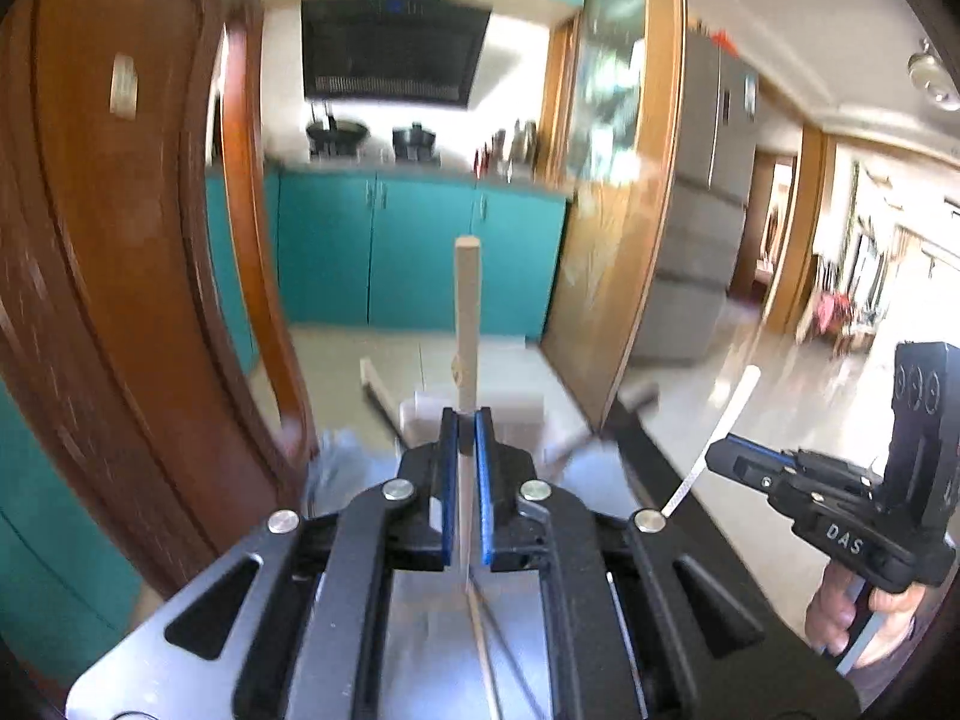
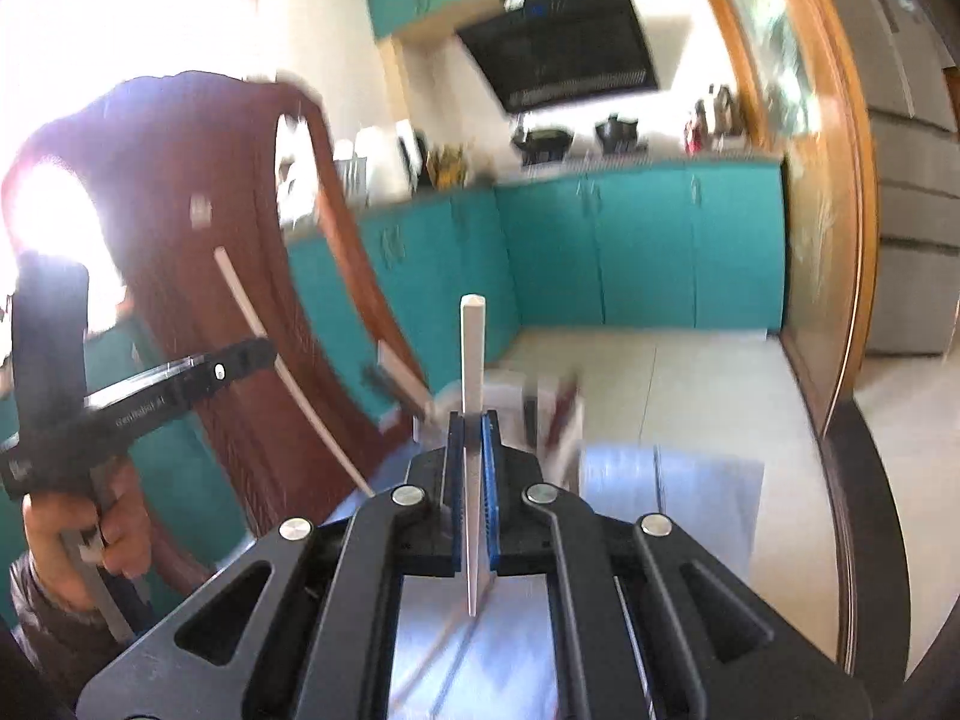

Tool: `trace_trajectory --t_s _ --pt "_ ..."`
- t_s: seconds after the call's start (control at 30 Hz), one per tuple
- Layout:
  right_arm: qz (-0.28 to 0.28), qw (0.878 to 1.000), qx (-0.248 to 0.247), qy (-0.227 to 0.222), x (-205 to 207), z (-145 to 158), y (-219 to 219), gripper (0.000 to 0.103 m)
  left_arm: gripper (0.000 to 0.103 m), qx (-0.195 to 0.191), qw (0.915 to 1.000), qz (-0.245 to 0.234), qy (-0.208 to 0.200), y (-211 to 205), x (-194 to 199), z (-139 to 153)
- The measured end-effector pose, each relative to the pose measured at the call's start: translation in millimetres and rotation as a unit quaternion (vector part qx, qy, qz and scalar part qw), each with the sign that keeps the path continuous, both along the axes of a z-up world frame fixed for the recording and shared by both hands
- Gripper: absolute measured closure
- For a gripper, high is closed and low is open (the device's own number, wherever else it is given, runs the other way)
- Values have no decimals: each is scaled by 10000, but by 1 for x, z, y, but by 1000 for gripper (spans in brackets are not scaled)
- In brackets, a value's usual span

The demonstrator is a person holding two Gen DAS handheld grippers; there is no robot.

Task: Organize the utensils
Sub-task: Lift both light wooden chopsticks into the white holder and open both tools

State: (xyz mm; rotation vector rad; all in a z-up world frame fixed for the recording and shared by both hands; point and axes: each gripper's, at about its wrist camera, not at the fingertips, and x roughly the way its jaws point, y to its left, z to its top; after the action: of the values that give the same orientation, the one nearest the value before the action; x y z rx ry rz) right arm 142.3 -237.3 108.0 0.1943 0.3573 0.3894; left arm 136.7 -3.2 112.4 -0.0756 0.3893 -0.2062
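My left gripper [image 1: 466,420] is shut on a pale wooden chopstick [image 1: 467,312] that stands upright between its blue pads. My right gripper [image 2: 474,420] is shut on a white chopstick [image 2: 472,354], also upright. Each gripper shows in the other's view: the right one [image 1: 717,456] at the right with its white chopstick [image 1: 714,444], the left one [image 2: 270,351] at the left with its chopstick [image 2: 282,366]. A white utensil holder [image 1: 480,414] stands just beyond the left gripper's tips; it also shows, blurred, in the right wrist view [image 2: 510,396].
A brown wooden chair back [image 1: 138,276] rises close on the left. The dark table edge [image 2: 864,528] curves at the right. Other utensils [image 2: 399,378] lean out of the holder. Teal kitchen cabinets [image 1: 420,252] and a wooden door frame [image 1: 624,240] lie beyond.
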Motion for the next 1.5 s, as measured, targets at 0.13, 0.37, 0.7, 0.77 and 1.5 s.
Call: trace_trajectory --t_s 0.13,0.37,0.7,0.77,1.5 --pt "-355 9969 523 -474 17 41 -10 97 96 -518 9974 333 -369 9 27 31" --pt "-798 9810 1247 -1254 32 47 -20 97 96 -962 9909 726 -600 21 72 17" --pt "-1258 9864 382 -985 59 16 5 97 96 -473 9957 799 33 8 113 -30" --pt "-1226 9862 477 -1004 55 18 5 97 96 -397 9958 821 102 6 112 -35" --pt "-1757 9743 904 -1084 78 17 -3 97 86 -480 9965 669 -149 23 54 -57"
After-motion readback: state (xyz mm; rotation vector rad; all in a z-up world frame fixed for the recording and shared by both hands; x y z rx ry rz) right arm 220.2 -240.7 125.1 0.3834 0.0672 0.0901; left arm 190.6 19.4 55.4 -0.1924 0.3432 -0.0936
